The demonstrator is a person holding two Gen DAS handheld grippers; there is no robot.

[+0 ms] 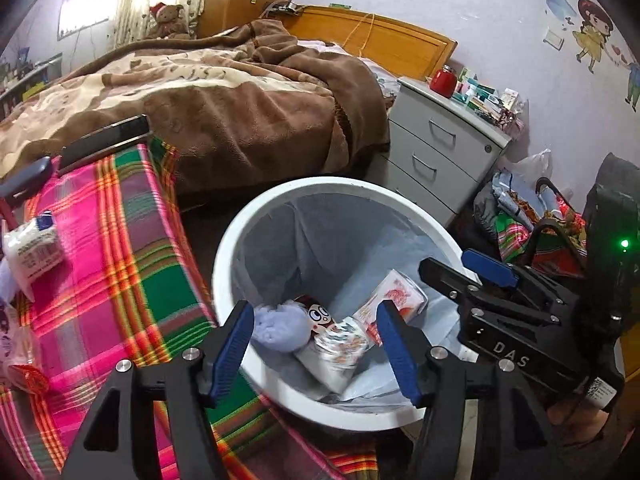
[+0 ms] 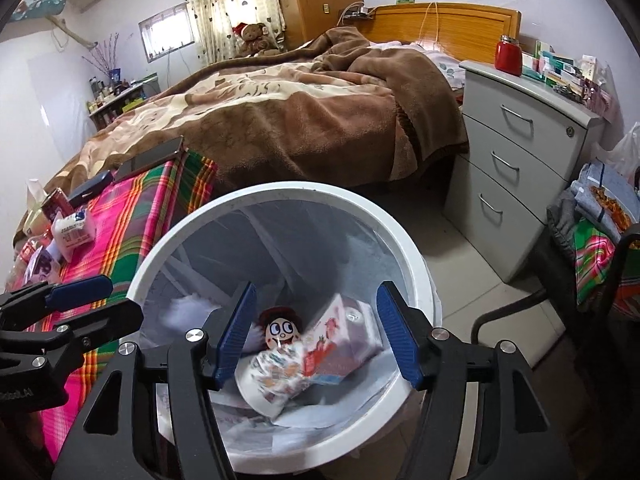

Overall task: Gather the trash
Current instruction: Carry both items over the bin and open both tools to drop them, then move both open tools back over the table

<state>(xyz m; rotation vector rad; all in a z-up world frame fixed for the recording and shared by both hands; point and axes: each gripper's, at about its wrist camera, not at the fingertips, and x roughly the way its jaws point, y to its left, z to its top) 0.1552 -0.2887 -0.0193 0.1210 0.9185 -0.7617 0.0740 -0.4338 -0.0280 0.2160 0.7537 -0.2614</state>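
A white trash bin (image 1: 224, 264) with a pale liner stands beside the bed; it also shows in the right wrist view (image 2: 420, 264). Inside lie a carton (image 2: 344, 340), a printed paper cup (image 2: 276, 376), a cartoon-face wrapper (image 2: 280, 330) and crumpled tissue (image 1: 280, 324). My left gripper (image 1: 316, 340) is open and empty above the bin's near rim. My right gripper (image 2: 316, 332) is open and empty right over the bin; it shows in the left wrist view (image 1: 472, 276) at the bin's right rim. The carton and cup look blurred.
A pink plaid cloth (image 1: 116, 248) on the bed holds a white tissue pack (image 1: 32, 248), a red pack (image 2: 58, 202), a phone (image 1: 108, 140) and other small packs. A grey drawer cabinet (image 2: 512, 168) stands to the right, a chair with clothes (image 2: 600, 240) beyond it.
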